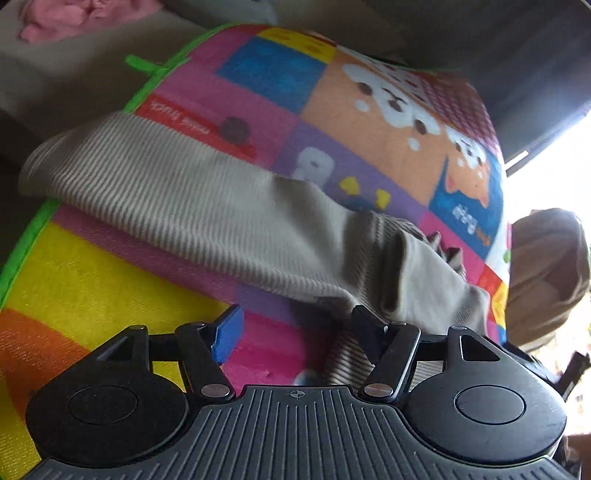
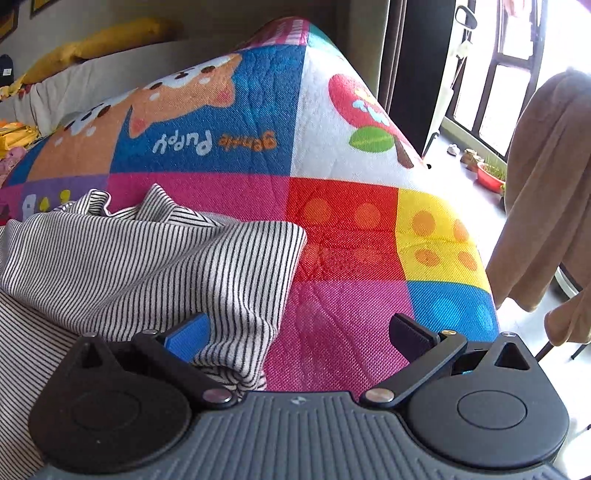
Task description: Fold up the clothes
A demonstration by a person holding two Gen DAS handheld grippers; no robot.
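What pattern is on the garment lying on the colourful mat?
Thin black and white stripes on the garment, clearest in the right wrist view.

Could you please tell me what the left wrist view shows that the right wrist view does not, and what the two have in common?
Only the left wrist view shows the mat's green border with its loop, a pink cloth beyond the mat, and the left gripper, fingers apart.

Only the right wrist view shows the window, a red bowl on the floor, a yellow cushion and the right gripper, fingers apart.

Both show the striped garment lying rumpled on the colourful play mat, and a tan cloth hanging alongside.
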